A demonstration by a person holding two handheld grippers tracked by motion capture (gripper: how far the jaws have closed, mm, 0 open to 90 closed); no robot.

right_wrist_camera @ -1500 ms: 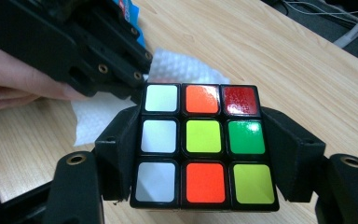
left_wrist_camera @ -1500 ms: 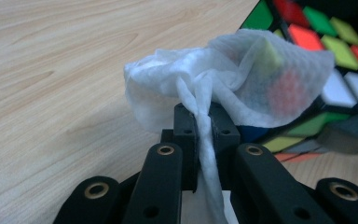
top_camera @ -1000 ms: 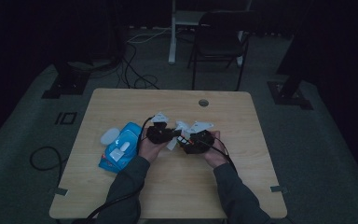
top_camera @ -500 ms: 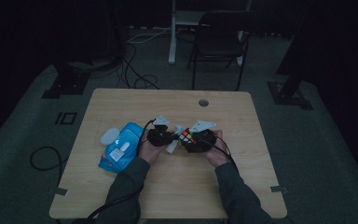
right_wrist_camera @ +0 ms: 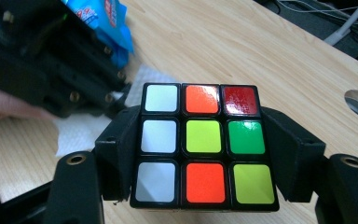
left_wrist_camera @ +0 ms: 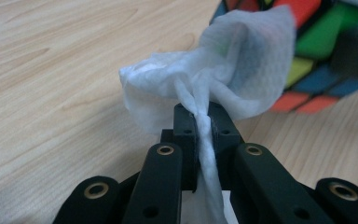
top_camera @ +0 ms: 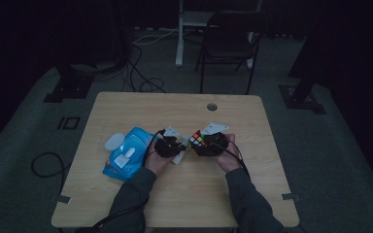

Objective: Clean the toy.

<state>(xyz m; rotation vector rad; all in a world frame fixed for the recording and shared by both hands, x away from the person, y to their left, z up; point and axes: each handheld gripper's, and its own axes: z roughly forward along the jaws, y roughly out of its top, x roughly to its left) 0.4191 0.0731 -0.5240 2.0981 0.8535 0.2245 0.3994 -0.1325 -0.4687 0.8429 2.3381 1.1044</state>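
A scrambled colour cube [right_wrist_camera: 204,144] sits clamped between the jaws of my right gripper [right_wrist_camera: 204,140], its white, orange, yellow, green and red face turned to the camera. In the high view the cube [top_camera: 197,139] is just above the table middle, with the right gripper [top_camera: 208,144] behind it. My left gripper [left_wrist_camera: 200,119] is shut on a white wet wipe [left_wrist_camera: 205,88], which is bunched up and touches the cube [left_wrist_camera: 326,56]. From above, the left gripper [top_camera: 171,145] is close to the cube's left.
A blue pack of wipes [top_camera: 126,155] lies left of the hands, with a small white lid [top_camera: 114,142] beside it. The table [top_camera: 126,204] has a round cable hole [top_camera: 212,107] near its far edge. A chair [top_camera: 228,43] and floor cables stand beyond.
Both hands have stayed close together at the table middle. The right gripper with the cube has shifted slightly right and the cube's coloured face now shows more clearly from above.
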